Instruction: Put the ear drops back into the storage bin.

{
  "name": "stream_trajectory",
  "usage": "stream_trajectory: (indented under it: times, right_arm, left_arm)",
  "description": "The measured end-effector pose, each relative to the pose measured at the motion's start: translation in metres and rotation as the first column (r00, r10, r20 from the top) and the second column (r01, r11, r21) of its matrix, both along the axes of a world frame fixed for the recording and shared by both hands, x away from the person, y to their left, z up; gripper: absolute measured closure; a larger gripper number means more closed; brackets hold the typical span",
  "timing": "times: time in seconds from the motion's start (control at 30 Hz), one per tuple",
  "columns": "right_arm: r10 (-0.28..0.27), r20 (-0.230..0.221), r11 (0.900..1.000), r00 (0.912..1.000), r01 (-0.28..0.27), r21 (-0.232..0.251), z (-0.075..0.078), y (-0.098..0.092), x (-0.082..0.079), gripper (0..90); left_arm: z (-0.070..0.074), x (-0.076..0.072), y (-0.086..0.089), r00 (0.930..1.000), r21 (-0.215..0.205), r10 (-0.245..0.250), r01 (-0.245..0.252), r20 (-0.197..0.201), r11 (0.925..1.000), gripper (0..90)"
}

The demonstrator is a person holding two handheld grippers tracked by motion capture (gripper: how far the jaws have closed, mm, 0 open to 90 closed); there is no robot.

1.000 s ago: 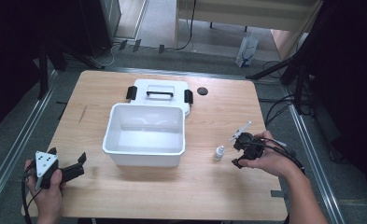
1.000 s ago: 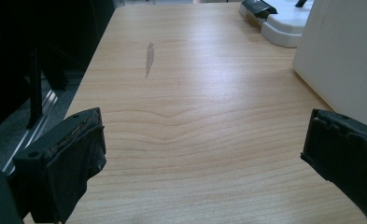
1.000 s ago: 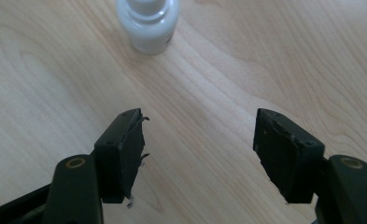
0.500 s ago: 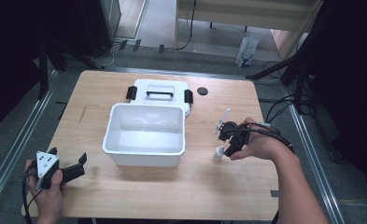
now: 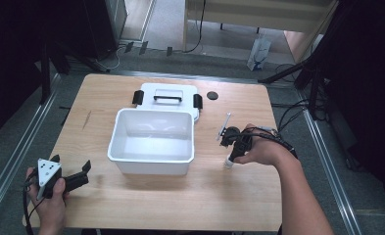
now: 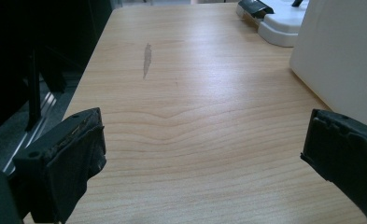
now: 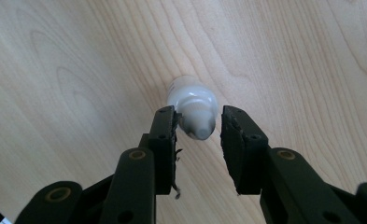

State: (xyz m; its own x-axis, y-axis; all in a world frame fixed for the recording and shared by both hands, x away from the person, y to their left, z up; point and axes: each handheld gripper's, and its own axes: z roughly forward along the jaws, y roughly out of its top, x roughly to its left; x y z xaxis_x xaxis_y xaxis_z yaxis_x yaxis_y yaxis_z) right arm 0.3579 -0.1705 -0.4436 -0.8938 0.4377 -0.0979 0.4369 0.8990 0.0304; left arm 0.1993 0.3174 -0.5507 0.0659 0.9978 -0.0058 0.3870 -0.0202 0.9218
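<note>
small white bottle (image 7: pixel 194 106) stands on the worktop (image 5: pixel 219 196) right of the white tub (image 5: pixel 153 142). right gripper (image 7: pixel 199 128) jaws have just been closing around its cap, one pad touching. likely grasping; next, squeeze, lift. left gripper (image 6: pixel 202 154) rests wide apart.

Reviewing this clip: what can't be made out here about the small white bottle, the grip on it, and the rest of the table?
- Small white bottle: body hidden under its own cap in the right gripper view; tiny in the high view.
- Right gripper: jaws just closing around the cap; one pad touches, the other shows a gap, so a firm grip is unclear.
- White bin: cut off by the left gripper view's edge.
- Small black disc: too small to identify.
</note>
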Motion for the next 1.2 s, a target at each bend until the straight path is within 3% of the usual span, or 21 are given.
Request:
stream_trajectory:
  times: [0.5, 0.77, 1.2]
  right_arm:
    - [-0.004, -0.018, 0.999, 0.9998, 0.004, 0.033, -0.008, -0.002, 0.002, 71.9]
    - [0.075, -0.025, 0.997, 0.9969, -0.074, 0.038, -0.006, 0.002, 0.0, 72.2]
    - [0.133, 0.025, 0.988, 0.9909, -0.134, 0.081, 0.032, 0.019, 0.002, 72.2]
  left_arm:
    - [0.0, 0.0, 0.0, 1.0, -0.001, 0.004, -0.004, 0.003, 1.0, 0.0]
    - [0.0, 0.0, 0.001, 1.0, -0.004, 0.005, -0.005, 0.004, 1.0, 0.0]
    - [0.0, -0.001, 0.001, 1.0, -0.011, 0.005, -0.005, 0.008, 0.9999, 0.0]
